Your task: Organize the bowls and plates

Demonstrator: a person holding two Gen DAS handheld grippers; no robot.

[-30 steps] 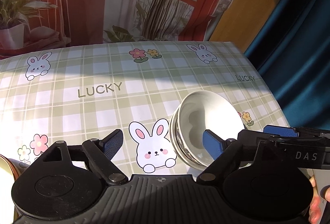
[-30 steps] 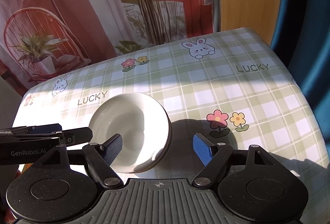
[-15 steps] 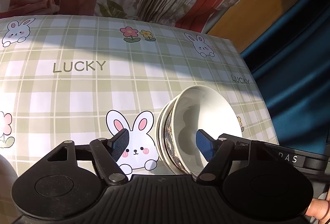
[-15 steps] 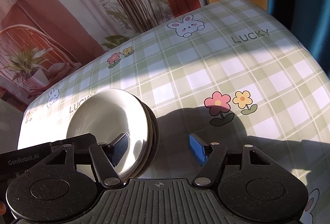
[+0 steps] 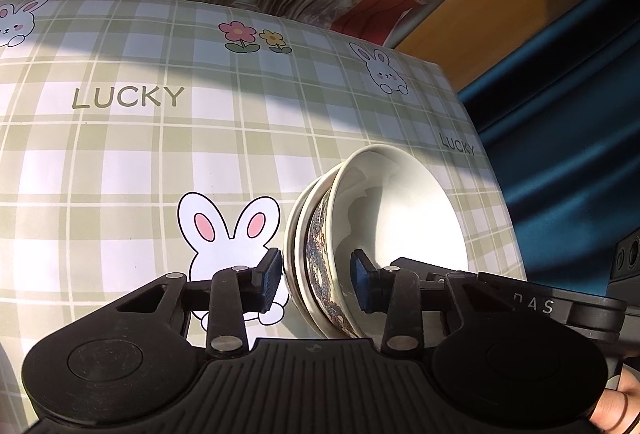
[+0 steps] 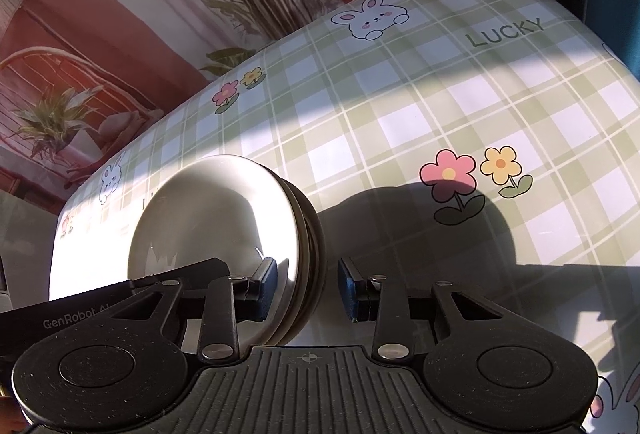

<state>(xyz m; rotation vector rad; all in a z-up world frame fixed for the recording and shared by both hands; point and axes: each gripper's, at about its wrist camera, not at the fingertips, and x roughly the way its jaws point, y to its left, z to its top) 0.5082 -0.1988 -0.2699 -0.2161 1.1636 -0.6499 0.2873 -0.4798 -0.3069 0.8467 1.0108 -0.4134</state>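
The stack of bowls (image 5: 384,234) stands on the checked tablecloth (image 5: 120,162), its rims between the fingers of both grippers. The left gripper (image 5: 316,280) and the right gripper (image 6: 307,288) are closing, with pads not yet clearly pressing. If one side clamps first, the glazed stack can tilt or slip.

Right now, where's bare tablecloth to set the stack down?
Bare: the tablecloth from the bowl stack out to the LUCKY print, and around the flower print on its other side. Crowded: at the stack, where left gripper and right gripper are closing across opposite rims.
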